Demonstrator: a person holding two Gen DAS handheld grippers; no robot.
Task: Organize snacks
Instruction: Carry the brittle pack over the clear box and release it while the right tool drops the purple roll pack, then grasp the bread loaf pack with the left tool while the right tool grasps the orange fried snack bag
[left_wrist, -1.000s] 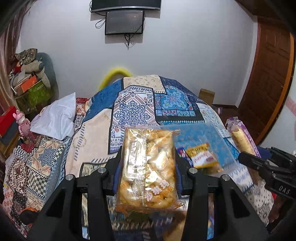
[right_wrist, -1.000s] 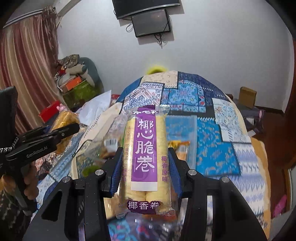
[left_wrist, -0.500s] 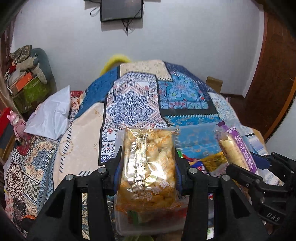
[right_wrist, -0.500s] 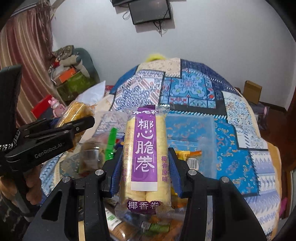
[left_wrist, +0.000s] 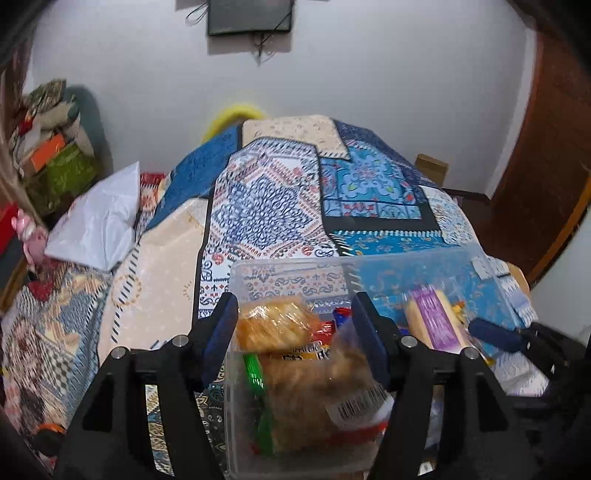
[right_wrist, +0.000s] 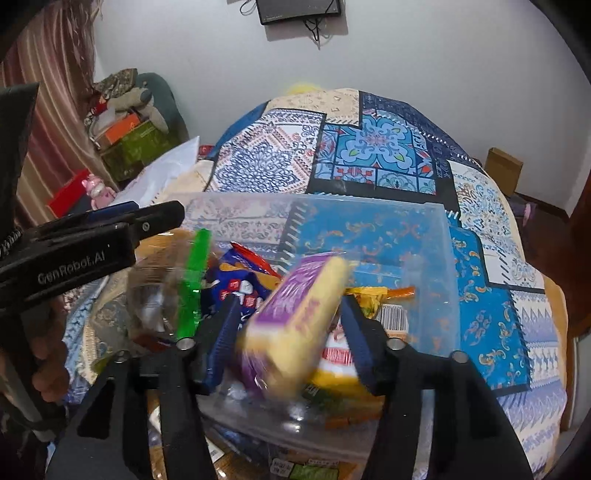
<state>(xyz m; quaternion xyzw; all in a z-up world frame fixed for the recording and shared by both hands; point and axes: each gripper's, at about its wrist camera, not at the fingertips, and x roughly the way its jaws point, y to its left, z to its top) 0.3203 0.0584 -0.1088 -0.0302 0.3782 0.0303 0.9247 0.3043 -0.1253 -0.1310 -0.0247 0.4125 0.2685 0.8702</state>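
A clear plastic bin (left_wrist: 332, 263) of mixed snack packets stands on the bed. Over it, the jaws of my left gripper (left_wrist: 293, 317) are opening. The bag of orange puffed snacks (left_wrist: 273, 325) lies loose and blurred in the bin between them, clear of both pads. My right gripper (right_wrist: 291, 306) is opening too. The purple and yellow roll pack (right_wrist: 295, 325) tips sideways, blurred, between its jaws above the bin (right_wrist: 369, 202). That pack (left_wrist: 434, 321) shows at the right of the left wrist view. The left gripper (right_wrist: 159, 216) appears at the left of the right wrist view.
A patchwork quilt (left_wrist: 273, 206) covers the bed beyond the bin. A white pillow (left_wrist: 96, 225) and stacked boxes (left_wrist: 55, 170) lie at the left, and a wooden door (left_wrist: 546, 147) stands at the right. A hand (right_wrist: 48, 362) holds the left gripper. A green packet (right_wrist: 192, 284) stands in the bin.
Both grippers sank toward the bin, then their jaws spread. The puffed snack bag dropped into the bin, and the roll pack slipped from upright to tilted.
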